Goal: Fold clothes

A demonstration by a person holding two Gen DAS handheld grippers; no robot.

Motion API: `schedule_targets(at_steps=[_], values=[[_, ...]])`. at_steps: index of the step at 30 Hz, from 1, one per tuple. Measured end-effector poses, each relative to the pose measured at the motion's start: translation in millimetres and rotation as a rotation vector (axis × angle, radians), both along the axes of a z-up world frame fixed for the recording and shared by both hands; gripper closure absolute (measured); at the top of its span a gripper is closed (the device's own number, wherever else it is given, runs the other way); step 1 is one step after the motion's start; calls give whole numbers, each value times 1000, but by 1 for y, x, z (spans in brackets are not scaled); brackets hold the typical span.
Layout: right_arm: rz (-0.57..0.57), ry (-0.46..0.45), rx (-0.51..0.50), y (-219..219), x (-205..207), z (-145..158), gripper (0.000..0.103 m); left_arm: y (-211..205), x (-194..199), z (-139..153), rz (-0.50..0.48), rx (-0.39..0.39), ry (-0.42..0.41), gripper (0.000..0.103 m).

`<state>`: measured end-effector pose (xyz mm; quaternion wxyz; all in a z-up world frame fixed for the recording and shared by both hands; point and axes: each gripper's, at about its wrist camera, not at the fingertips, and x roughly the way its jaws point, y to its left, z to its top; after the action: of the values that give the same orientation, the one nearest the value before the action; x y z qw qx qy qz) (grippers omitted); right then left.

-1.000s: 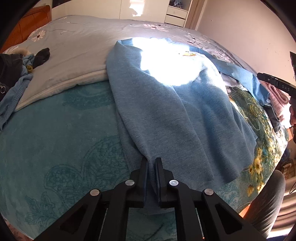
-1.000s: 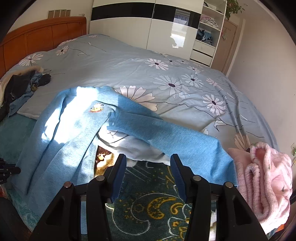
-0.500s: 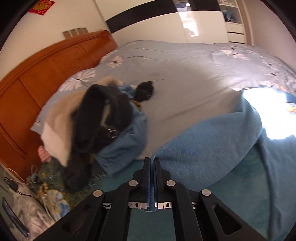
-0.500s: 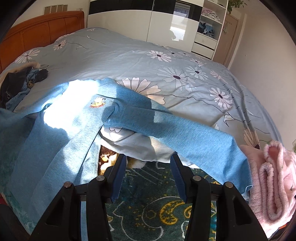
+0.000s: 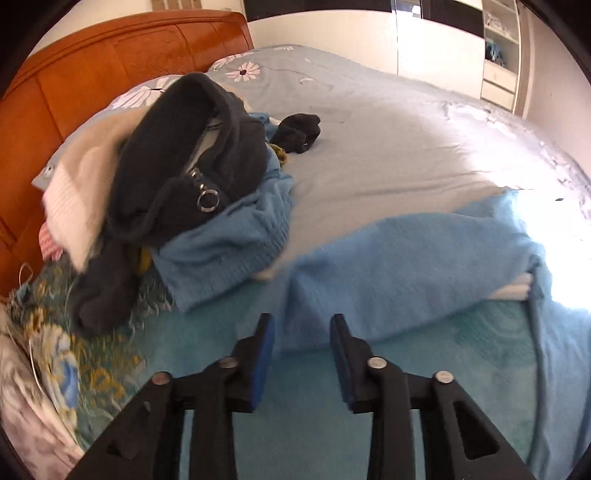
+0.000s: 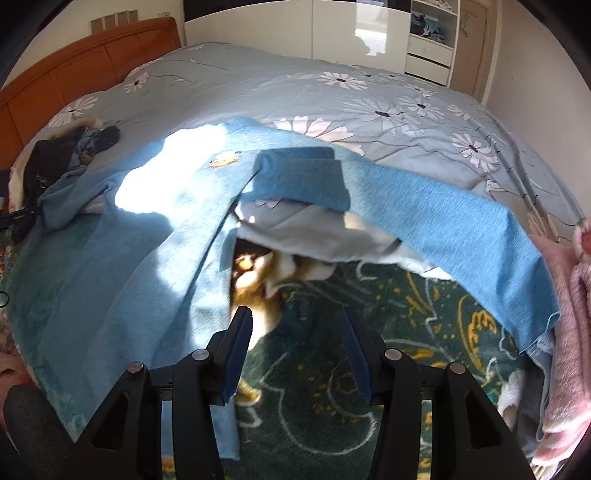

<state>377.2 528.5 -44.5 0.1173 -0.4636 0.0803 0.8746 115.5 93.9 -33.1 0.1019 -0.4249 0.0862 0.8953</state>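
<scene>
Floral quilt (image 6: 258,85), orange headboard (image 5: 92,74), wardrobe (image 6: 314,29)

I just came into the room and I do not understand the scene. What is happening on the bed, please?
A person is folding a light blue sweater on the bed, using tongs in each hand. At this moment both the left tongs and the right tongs are open and hold nothing. One sleeve lies near the left tongs; the other sleeve lies spread out toward a pink garment. A pile of other clothes waits near the headboard.
</scene>
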Motion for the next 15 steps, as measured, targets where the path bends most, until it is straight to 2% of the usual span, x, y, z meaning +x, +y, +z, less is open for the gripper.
schedule_targets(at_steps=[2,5,7,8,9,11,15], values=[[52,-20,-33,-15,9,-10,52,0,27,5,-9,45,10,62],[79,-38,-61,-27,19,-24,52,3,57,7,-73,170,-23,54],[61,-17,-85,-24,27,-22,53,12,74,2,-122,210,-66,52],[52,-7,-96,-23,31,-21,55,19,82,0,-138,206,-75,52],[43,4,-108,-21,34,-20,60,25,91,-1,-154,199,-78,52],[25,25,-131,-19,42,-19,97,37,103,-5,-181,193,-97,52],[-12,68,-177,-13,58,-15,99,49,126,-3,-198,260,-149,52]])
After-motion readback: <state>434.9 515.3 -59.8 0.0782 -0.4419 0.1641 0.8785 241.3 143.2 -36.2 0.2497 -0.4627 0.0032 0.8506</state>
